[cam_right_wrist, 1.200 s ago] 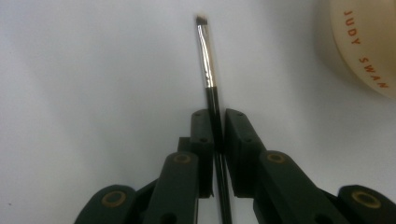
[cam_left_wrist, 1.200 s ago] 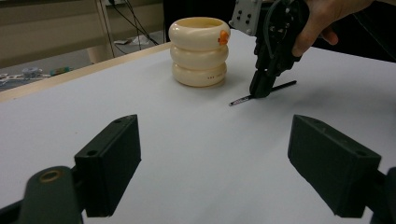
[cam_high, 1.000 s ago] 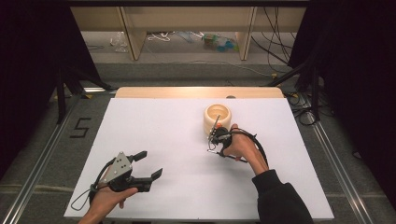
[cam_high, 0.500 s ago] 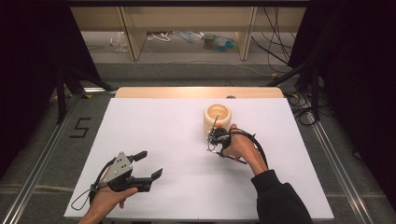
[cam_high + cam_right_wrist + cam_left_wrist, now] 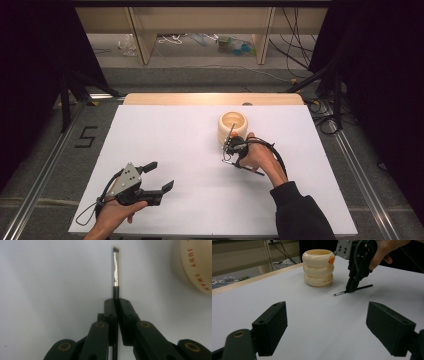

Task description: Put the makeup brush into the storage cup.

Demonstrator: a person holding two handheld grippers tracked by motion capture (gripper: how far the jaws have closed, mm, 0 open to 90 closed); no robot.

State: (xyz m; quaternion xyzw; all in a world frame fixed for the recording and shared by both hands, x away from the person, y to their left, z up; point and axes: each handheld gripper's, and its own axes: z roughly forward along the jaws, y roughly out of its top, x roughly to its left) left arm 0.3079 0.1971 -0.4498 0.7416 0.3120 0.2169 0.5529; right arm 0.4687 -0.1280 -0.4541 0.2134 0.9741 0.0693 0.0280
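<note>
ITEM: brush [image 5: 116, 272], judged light, thin, stiff, slippery | GRIP: your right tool [image 5: 116, 301] is clenching its black handle behind the ferrule | LEFT: left tool [image 5: 334, 327] is idling released over the bench [image 5: 165, 135]

- The white tabletop [image 5: 165, 140] sits on a pale wooden board whose far edge [image 5: 210, 98] peeks out.
- Grey floor around it, with a black "5" [image 5: 85, 136] marked left of the table.
- Black curtains [image 5: 30, 60] hang on both sides, pretty dark.
- Wooden shelf legs [image 5: 141, 40] at the back, loose cables [image 5: 295, 47] and some clutter [image 5: 232, 44] underneath.
- Metal rails [image 5: 360, 185] run along the floor.
</note>
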